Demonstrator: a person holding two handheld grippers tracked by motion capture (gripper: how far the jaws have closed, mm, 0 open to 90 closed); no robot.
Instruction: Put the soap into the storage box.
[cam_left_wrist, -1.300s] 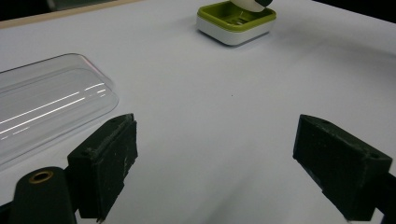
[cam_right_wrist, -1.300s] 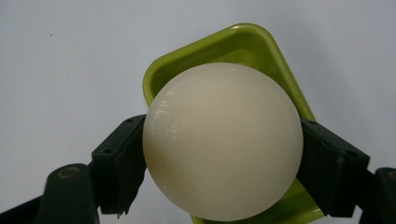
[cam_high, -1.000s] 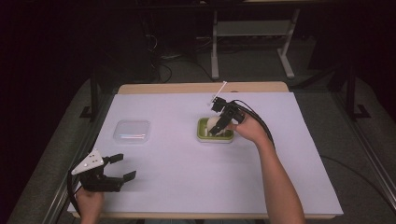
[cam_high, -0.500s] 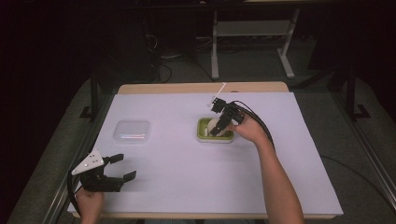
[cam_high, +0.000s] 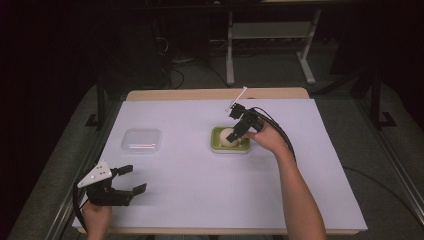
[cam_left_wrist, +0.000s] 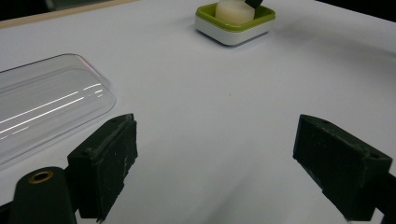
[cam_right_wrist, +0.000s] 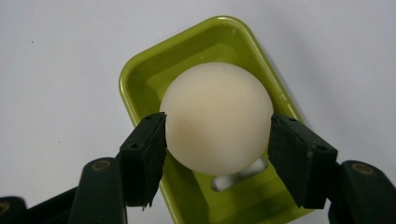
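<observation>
Right hand-held gripper (cam_right_wrist: 217, 140) has just closed on the cream soap ball (cam_right_wrist: 217, 116) in my green dish (cam_right_wrist: 140, 79), lifting remains; left hand-held gripper (cam_left_wrist: 217, 172) waits open.

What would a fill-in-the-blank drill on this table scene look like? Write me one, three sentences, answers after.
1. The right gripper has its jaws closed on a cream-coloured ____.
2. That thing sits in a small dish whose colour is ____.
3. The left gripper, jaws apart, holds nothing; the thing nearest it is a clear plastic ____.

Missing words: soap bar; green; lid
</observation>
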